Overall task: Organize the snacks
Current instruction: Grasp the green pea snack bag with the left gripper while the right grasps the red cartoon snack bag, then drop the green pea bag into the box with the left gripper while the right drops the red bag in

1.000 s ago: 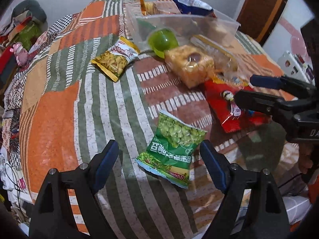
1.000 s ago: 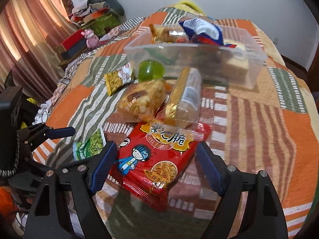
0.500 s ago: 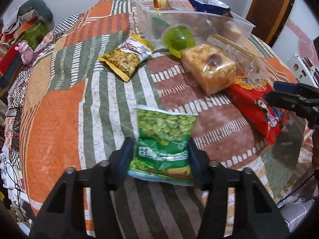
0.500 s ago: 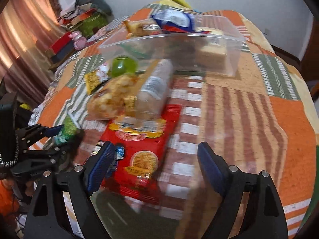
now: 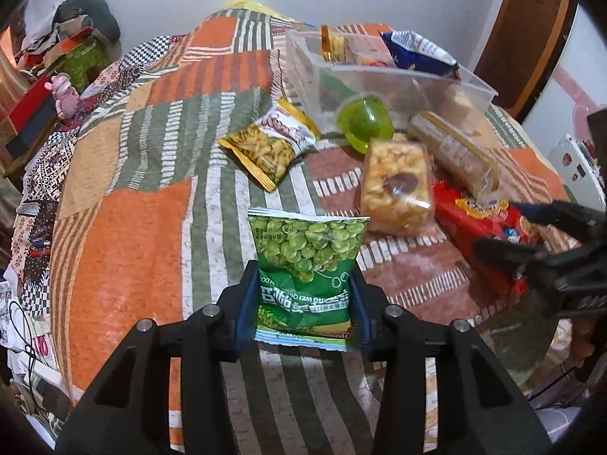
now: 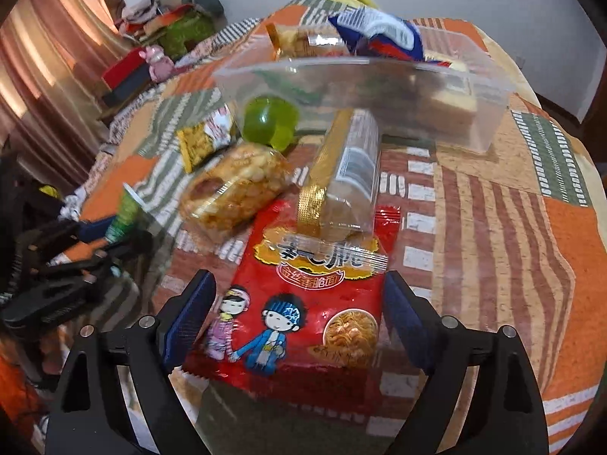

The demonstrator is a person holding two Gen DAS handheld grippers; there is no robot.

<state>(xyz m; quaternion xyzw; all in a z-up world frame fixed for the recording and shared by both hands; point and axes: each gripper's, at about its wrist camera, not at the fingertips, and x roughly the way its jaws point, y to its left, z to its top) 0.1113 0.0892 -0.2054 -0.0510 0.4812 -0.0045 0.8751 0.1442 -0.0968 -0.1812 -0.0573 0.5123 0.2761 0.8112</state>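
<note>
My left gripper (image 5: 303, 295) is shut on a green pea snack bag (image 5: 305, 261) and holds it upright above the patchwork cloth. My right gripper (image 6: 296, 311) is open, its fingers on either side of a red noodle snack bag (image 6: 307, 295) that lies flat. A clear plastic bin (image 6: 364, 94) at the back holds several snacks, among them a blue bag (image 6: 379, 30). In front of the bin lie a green jelly cup (image 6: 269, 121), a gold-trimmed clear pack (image 6: 345, 174), a puffed-rice cake pack (image 6: 235, 185) and a yellow snack bag (image 5: 273, 144).
The snacks lie on a round surface under a patchwork orange, green and brown cloth (image 5: 125, 227). Clothes and a pink toy (image 5: 62, 93) are piled at the far left. A wooden door (image 5: 531, 26) stands at the right. The left gripper also shows in the right wrist view (image 6: 76, 250).
My left gripper closed on the green pea bag and lifted it upright. My right gripper moved over the red noodle bag, which now lies between its open fingers.
</note>
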